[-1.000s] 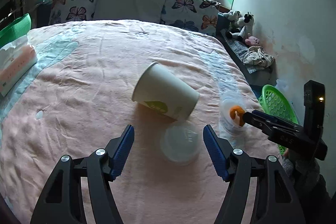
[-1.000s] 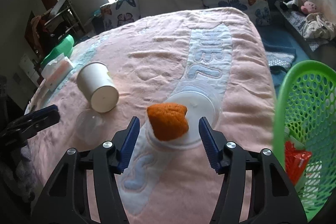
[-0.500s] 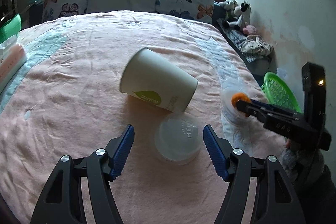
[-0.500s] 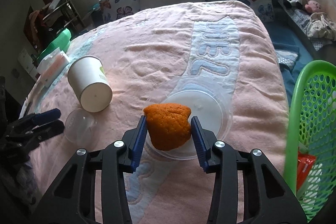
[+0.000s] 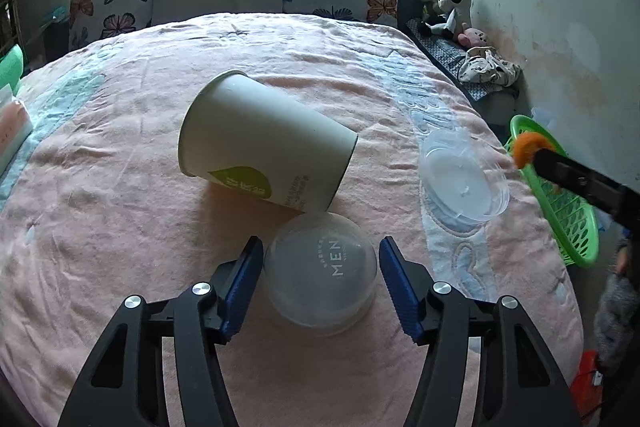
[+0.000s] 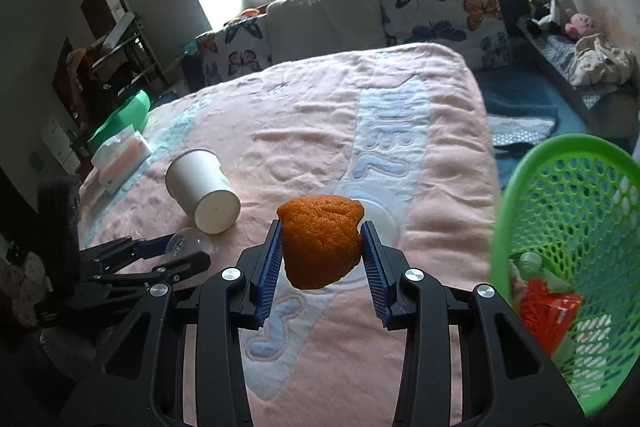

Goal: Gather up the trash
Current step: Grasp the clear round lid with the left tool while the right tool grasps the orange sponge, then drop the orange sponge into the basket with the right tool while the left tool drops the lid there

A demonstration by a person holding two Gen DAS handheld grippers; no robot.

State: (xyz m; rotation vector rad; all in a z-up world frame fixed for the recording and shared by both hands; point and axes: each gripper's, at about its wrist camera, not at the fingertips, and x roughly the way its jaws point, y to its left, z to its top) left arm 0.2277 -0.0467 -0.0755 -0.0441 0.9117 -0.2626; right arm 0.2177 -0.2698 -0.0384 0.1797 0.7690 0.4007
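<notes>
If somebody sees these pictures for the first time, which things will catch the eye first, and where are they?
The orange cake piece, clamped in the right tool above the pink blanket, stands out first. Next comes the bright green basket beside the bed, then the paper cup on its side beyond the left tool.

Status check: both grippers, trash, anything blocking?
Right gripper shut on orange cake piece, lifted beside green basket. Left gripper open around clear dome lid. Tipped paper cup touches lid.

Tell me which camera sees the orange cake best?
The right wrist view. There the orange cake sits big and centred, squeezed in the right claw. The left wrist view shows only a small orange bit at the far right, by the green basket.
</notes>
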